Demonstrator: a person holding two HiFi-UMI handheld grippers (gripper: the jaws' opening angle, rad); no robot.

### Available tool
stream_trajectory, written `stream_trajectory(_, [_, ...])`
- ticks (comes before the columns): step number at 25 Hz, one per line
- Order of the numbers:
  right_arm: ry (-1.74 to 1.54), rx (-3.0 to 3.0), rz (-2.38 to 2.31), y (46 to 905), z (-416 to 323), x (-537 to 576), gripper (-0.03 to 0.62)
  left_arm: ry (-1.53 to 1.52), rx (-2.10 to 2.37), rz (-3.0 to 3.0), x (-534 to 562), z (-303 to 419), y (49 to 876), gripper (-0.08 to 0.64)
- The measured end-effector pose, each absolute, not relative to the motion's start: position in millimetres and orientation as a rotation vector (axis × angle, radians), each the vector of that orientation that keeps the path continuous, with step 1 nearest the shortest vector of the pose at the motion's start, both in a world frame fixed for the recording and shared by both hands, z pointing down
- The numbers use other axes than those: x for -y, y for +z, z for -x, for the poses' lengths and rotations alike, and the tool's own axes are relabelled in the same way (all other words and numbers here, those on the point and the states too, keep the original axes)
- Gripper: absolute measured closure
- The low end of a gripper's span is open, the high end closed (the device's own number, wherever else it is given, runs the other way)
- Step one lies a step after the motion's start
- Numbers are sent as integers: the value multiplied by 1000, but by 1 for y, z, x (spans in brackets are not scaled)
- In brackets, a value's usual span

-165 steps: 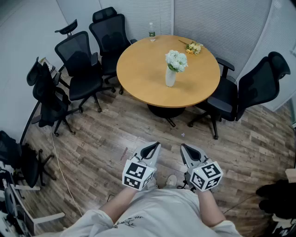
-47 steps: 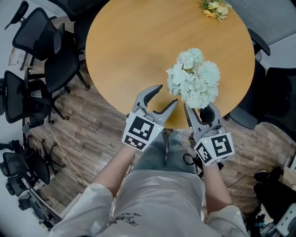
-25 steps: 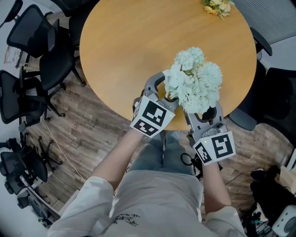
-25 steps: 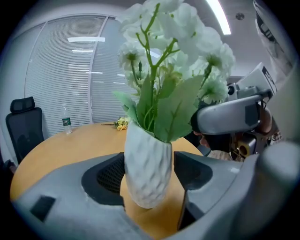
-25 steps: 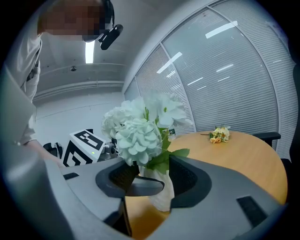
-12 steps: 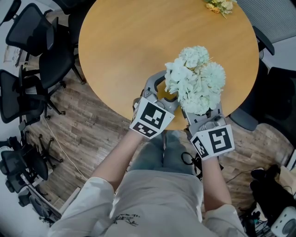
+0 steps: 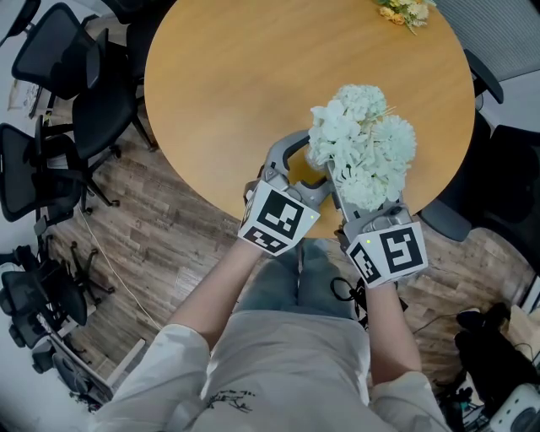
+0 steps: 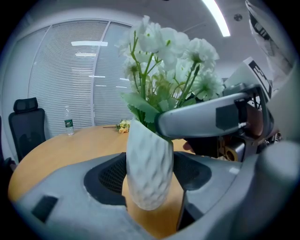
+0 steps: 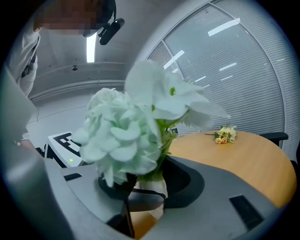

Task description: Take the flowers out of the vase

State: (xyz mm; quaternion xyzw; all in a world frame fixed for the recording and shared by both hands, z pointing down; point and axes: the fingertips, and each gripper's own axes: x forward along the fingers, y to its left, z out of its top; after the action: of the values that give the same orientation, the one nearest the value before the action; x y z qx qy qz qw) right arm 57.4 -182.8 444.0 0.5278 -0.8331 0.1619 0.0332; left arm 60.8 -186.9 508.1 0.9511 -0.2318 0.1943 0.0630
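Note:
A bunch of white flowers (image 7: pixel 364 145) stands in a ribbed white vase (image 8: pixel 149 168) near the front edge of the round wooden table (image 7: pixel 228 84). My left gripper (image 8: pixel 149 174) is shut on the vase body, a pad against each side. My right gripper (image 9: pixel 152 185) reaches in from the right at the vase mouth. Its jaws are closing with the green stems (image 9: pixel 157 174) and leaves between them, and the pads do not plainly press on them. In the head view the blooms hide the vase and the right jaws.
A small yellow bouquet (image 7: pixel 403 10) lies at the table's far edge, and a water bottle (image 8: pixel 68 124) stands there too. Black office chairs (image 7: pixel 59 59) crowd the left side, and another chair (image 7: pixel 506 169) stands on the right. The floor is wood.
The person came up to the table and the left gripper closed round the vase. In the last second the right gripper edged in under the blooms and the flowers leaned slightly right.

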Motion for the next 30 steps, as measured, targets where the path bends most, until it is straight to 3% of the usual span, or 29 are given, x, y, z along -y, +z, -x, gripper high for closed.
stream_trajectory(7, [468,2566,-1648,442,-64,174,523,588,714,-2876,179,-62,512,245])
stream_trajectory(14, [469,2587,-1678,412,-92,172,538,583,710,-2890,180,-87,488,245])
stream_trajectory(30, [450,2597,-1727,401,-87,173,541,583,707,-2871,188,-67,502,245])
